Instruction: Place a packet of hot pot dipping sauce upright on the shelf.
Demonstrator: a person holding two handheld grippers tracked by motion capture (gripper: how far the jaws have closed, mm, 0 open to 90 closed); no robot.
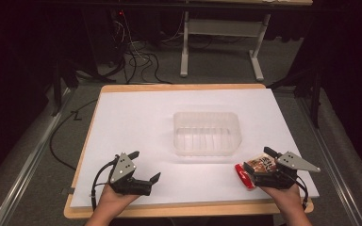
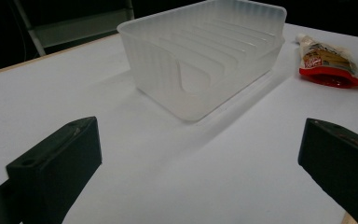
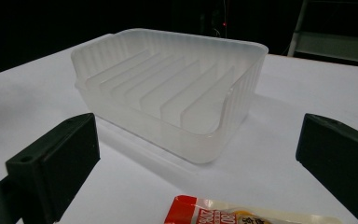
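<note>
A white worktop (image 1: 136, 117) is carrying a ribbed translucent plastic bin (image 1: 207, 133), lying ahead of both tools, and a red-edged sauce pouch (image 2: 328, 63), lying under the right tool.

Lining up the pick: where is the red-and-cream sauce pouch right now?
The red-and-cream sauce pouch lies flat on the white table at its near right, between the open right gripper's jaws and just short of the clear ribbed plastic bin.
</note>
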